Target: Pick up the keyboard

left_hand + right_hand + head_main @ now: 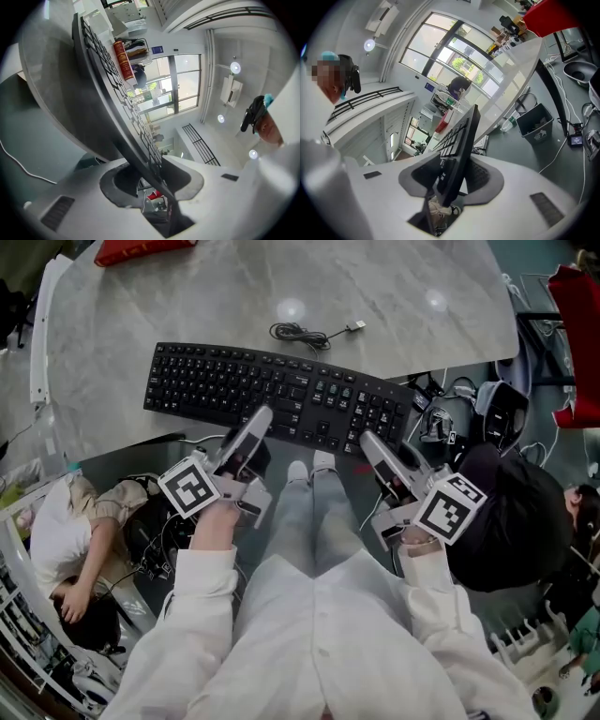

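Head view: pale marble surface [187,296] fills the upper frame; its top and left sides are cut off by the frame. A black keyboard [234,385] lies slantwise at the surface's lower rim, its near long edge and right end projecting past that rim.

Right gripper view, right of centre: a dark bin [536,123] stands on the floor with crumpled contents too small to identify.

Left gripper [258,418], centre-left, has its jaws gripping the keyboard's near edge. Right gripper [370,442], centre-right, has its jaws gripping the same edge nearer the right end. Each gripper view shows the keyboard edge-on between the two pads, the part behind the pads being hidden.

A coiled cable [300,333] with a plug lies just above the keyboard, apart from it; where it joins the keyboard cannot be made out. Bare marble lies open above and to the upper left. Below the rim the floor is crowded with wires and gear.
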`<move>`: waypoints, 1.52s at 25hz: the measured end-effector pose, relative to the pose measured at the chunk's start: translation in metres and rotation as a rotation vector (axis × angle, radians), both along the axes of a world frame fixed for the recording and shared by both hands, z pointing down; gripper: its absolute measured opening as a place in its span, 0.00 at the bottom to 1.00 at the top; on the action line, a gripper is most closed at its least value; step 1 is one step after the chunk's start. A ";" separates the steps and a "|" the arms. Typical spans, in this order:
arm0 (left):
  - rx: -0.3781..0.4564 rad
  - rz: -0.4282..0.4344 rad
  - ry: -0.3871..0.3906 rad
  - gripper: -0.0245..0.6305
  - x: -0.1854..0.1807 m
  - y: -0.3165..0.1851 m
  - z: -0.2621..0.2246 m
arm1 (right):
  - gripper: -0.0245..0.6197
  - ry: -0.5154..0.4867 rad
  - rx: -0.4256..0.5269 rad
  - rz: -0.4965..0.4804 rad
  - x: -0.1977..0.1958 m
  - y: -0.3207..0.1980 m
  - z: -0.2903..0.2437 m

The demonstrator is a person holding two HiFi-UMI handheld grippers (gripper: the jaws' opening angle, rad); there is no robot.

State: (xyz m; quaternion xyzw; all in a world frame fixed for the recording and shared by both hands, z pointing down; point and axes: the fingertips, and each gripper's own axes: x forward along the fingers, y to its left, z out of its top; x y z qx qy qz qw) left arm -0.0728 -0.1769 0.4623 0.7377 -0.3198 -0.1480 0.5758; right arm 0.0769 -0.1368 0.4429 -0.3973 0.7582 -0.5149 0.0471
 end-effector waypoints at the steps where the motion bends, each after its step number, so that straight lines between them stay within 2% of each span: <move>1: -0.005 -0.008 -0.001 0.24 0.001 0.002 0.005 | 0.28 0.001 -0.012 -0.010 0.001 0.001 0.005; 4: -0.034 -0.055 -0.002 0.24 0.003 0.012 0.015 | 0.28 0.003 -0.067 -0.059 0.005 0.004 0.017; 7: -0.031 -0.065 -0.005 0.24 0.002 0.010 0.010 | 0.28 -0.003 -0.072 -0.064 0.005 0.001 0.013; 19: 0.062 -0.058 0.000 0.24 -0.004 0.013 -0.048 | 0.29 0.014 0.041 -0.036 0.000 0.005 -0.047; 22: 0.117 -0.038 -0.042 0.24 -0.011 0.010 -0.071 | 0.29 0.008 0.069 -0.026 -0.005 0.007 -0.067; 24: 0.146 -0.031 -0.040 0.24 -0.005 0.007 -0.058 | 0.29 0.017 0.098 -0.028 0.001 0.004 -0.056; 26: 0.159 -0.032 0.013 0.24 0.009 0.007 -0.018 | 0.29 0.048 0.124 -0.032 0.013 0.003 -0.021; 28: 0.196 -0.035 0.034 0.24 0.014 0.005 0.010 | 0.28 0.071 0.151 -0.033 0.018 0.001 0.007; 33: 0.262 -0.048 0.052 0.24 0.008 0.000 0.038 | 0.28 0.087 0.210 -0.034 0.012 -0.002 0.036; 38: 0.268 -0.066 0.071 0.24 0.009 0.005 0.037 | 0.28 0.101 0.246 -0.044 0.014 0.001 0.029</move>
